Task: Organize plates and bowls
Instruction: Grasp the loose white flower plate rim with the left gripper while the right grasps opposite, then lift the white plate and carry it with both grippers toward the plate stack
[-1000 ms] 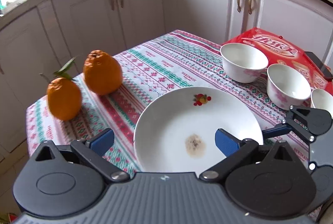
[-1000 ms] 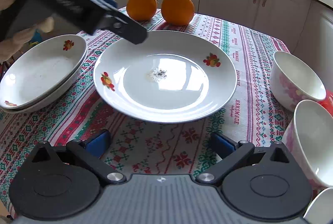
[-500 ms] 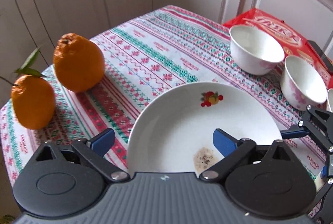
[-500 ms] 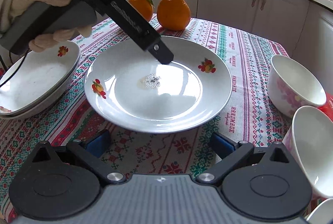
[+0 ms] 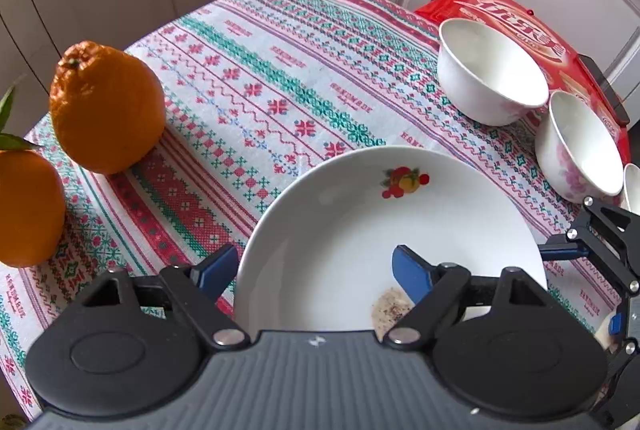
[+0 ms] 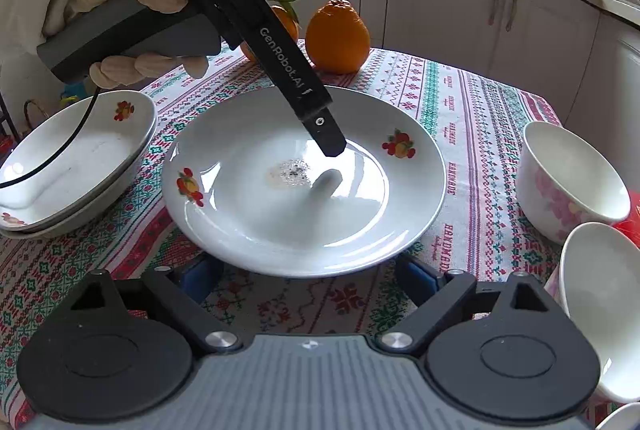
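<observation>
Fingers [image 5: 412, 272] of both grippers spread apart around plate [image 6: 304, 186] holding a speckled residue patch [image 6: 290, 172].

Your plate [image 6: 304, 214] is white with red-and-yellow fruit motifs on its rim and a brownish speckled stain at its centre. The tablecloth [image 5: 256, 98] you work over is white with red, green and purple cross-stitch bands. You see 2 oranges [image 5: 106, 110], bright orange, 1 with green leaves. The bowls [image 5: 490, 86] are white, 1 with pink flowers. Your grippers' pads [image 5: 410, 272] are blue. The packet [image 5: 516, 26] is red.
</observation>
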The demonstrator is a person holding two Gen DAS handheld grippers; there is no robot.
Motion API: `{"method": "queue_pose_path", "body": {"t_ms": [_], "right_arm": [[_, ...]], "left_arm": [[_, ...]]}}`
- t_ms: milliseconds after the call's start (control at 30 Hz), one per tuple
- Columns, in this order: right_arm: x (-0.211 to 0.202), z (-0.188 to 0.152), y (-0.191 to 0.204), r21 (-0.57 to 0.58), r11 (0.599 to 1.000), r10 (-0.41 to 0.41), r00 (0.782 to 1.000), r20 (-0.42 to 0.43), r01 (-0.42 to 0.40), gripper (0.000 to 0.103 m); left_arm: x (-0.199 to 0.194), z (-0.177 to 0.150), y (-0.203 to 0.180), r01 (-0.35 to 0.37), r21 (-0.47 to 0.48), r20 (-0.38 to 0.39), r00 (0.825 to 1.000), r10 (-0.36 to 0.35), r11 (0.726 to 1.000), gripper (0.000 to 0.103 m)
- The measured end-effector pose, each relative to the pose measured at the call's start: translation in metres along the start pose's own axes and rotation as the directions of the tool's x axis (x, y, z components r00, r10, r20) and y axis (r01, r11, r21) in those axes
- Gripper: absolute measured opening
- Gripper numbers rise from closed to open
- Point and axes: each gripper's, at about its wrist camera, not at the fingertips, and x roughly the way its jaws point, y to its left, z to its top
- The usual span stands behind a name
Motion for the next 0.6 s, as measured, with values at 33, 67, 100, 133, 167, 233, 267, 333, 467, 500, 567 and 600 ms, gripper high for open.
{"method": "queue_pose_path", "body": {"t_ms": [33,67,100,133,167,233,267,333,467,500,567,600], "right_arm": [[0.0,0.0,-0.0004,-0.001,1.0,0.003,1.0,0.0,-0.003,0.095],[0.0001,-0.0001,-0.0004,-0.003,1.0,0.004,1.0,0.001,-0.004,0.094],[-0.0001,-0.0003,-0.0005,-0.003,1.0,0.008,1.0,0.003,-0.008,0.094],[0.0001,-0.0002,-0.0005,-0.002,1.0,0.011,1.0,0.003,-0.011,0.093],[0.0001,0.0002,0.0,-0.004,1.0,0.014,1.0,0.004,-0.014,0.092],[-0.0002,0.0003,0.0008,-0.008,1.0,0.019,1.0,0.006,-0.019,0.092],[-0.0002,0.0004,0.0012,-0.009,1.0,0.019,1.0,0.006,-0.019,0.091],[-0.0007,0.0001,0.0018,-0.01,1.0,0.023,1.0,0.008,-0.023,0.091],[-0.0005,0.0003,0.0006,-0.005,1.0,0.029,1.0,0.006,-0.029,0.091],[-0.0001,0.0005,0.0008,-0.004,1.0,0.029,1.0,0.005,-0.029,0.091],[0.0011,0.0009,0.0007,-0.003,1.0,0.029,1.0,0.003,-0.029,0.091],[0.0014,0.0011,0.001,-0.003,1.0,0.029,1.0,0.002,-0.029,0.091]], "left_arm": [[0.0006,0.0006,0.0,-0.002,0.001,-0.005,1.0,0.002,1.0,0.082],[0.001,0.0011,0.0001,0.002,0.003,-0.01,1.0,-0.002,1.0,0.08],[0.0015,0.0018,0.0002,0.007,0.002,-0.014,1.0,-0.007,1.0,0.08],[0.002,0.0026,0.0001,0.013,0.002,-0.018,1.0,-0.013,1.0,0.079],[0.0023,0.0033,-0.0003,0.018,0.004,-0.022,1.0,-0.018,1.0,0.078],[0.0036,0.0047,-0.0012,0.014,0.012,-0.033,0.999,-0.013,1.0,0.077],[0.0043,0.0052,-0.0011,0.015,0.015,-0.039,0.999,-0.014,1.0,0.077],[0.0063,0.0058,-0.0007,0.017,0.016,-0.052,0.999,-0.016,1.0,0.077],[0.0077,0.0074,0.0004,0.026,0.014,-0.064,0.998,-0.025,1.0,0.077],[0.0081,0.0079,0.0005,0.027,0.015,-0.065,0.998,-0.026,1.0,0.077],[0.0082,0.0087,0.0007,0.03,0.019,-0.07,0.997,-0.029,0.999,0.077],[0.0083,0.0089,0.0009,0.033,0.021,-0.073,0.997,-0.031,0.999,0.077]]}}
